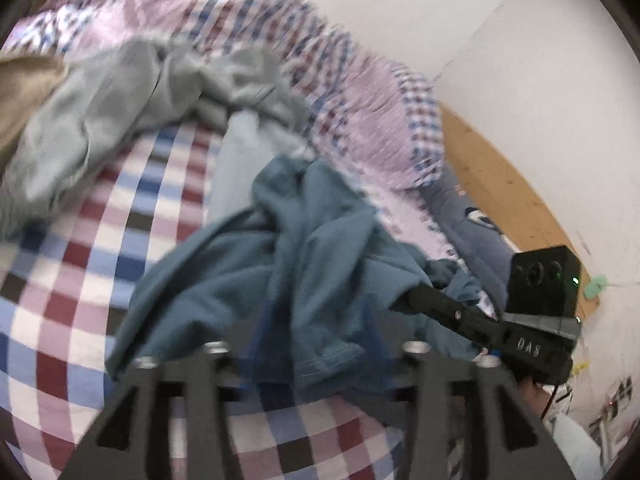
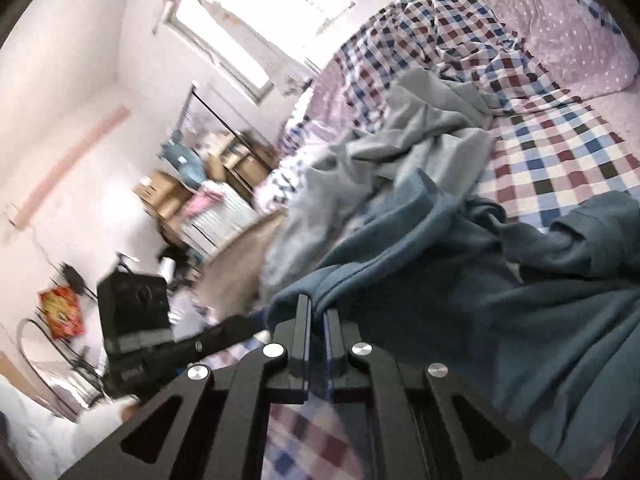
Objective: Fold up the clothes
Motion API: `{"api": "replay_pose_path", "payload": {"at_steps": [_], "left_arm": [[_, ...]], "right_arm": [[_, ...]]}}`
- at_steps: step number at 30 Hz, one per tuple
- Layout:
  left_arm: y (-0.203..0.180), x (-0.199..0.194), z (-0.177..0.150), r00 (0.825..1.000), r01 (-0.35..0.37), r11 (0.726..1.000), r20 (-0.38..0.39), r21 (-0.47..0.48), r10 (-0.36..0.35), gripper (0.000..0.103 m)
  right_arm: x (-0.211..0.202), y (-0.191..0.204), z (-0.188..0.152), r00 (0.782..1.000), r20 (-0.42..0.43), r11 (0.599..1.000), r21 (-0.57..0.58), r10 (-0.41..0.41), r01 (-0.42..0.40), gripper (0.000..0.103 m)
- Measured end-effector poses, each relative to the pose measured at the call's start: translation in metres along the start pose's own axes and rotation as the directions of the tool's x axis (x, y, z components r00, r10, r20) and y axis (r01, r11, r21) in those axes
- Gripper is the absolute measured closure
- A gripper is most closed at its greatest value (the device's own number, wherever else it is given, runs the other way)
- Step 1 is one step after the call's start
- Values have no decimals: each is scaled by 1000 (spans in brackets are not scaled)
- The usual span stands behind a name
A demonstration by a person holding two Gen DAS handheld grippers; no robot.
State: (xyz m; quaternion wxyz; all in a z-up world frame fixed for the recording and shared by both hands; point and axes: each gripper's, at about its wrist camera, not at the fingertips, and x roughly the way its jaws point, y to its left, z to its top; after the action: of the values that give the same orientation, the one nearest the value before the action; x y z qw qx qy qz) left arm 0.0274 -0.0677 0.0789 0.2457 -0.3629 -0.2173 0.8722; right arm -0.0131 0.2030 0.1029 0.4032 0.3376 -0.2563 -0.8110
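Right gripper [image 2: 318, 312]: the two fingers stand pressed together, with an edge of the teal shirt [image 2: 460, 300] pinched between their tips. The cloth rises from the grip and spreads away ahead and to the right of the fingers in loose folds, over a checked bed sheet [image 2: 560, 152]. In the left wrist view the same gripper [image 1: 404, 300] enters from the right, its tip buried in the far side of the teal shirt [image 1: 256, 272].

Left gripper [image 1: 316, 344]: the fingers themselves are blurred, but their mounts stand well apart and the jaws are parted. The near hem of the shirt lies in the gap between them; no pad can be seen pressing on it. In the right wrist view this gripper [image 2: 236, 328] reaches in from the left, beside the right gripper's fingers, its tip close to the shirt's edge; contact cannot be judged there.

Beyond the teal shirt, farther from both sets of fingers, a crumpled grey garment [image 1: 120, 92] lies on the checked sheet [image 1: 80, 260], touching a pale blue piece of cloth [image 1: 240, 160] that runs toward the shirt. A lilac dotted quilt [image 2: 568, 24] is bunched at the far end of the bed. A wooden panel [image 1: 500, 188] stands to the right of the bed against a white wall.
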Motion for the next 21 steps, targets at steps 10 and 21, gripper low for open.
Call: {"api": "replay_pose_path", "payload": {"at_steps": [10, 21], "left_arm": [[-72, -29, -25, 973, -173, 880, 214, 441, 84, 37], [-73, -15, -35, 952, -272, 846, 258, 460, 165, 75]], "right_arm": [[-28, 23, 15, 965, 62, 963, 76, 256, -260, 98], [-4, 61, -11, 968, -179, 964, -165, 177, -207, 80]]}}
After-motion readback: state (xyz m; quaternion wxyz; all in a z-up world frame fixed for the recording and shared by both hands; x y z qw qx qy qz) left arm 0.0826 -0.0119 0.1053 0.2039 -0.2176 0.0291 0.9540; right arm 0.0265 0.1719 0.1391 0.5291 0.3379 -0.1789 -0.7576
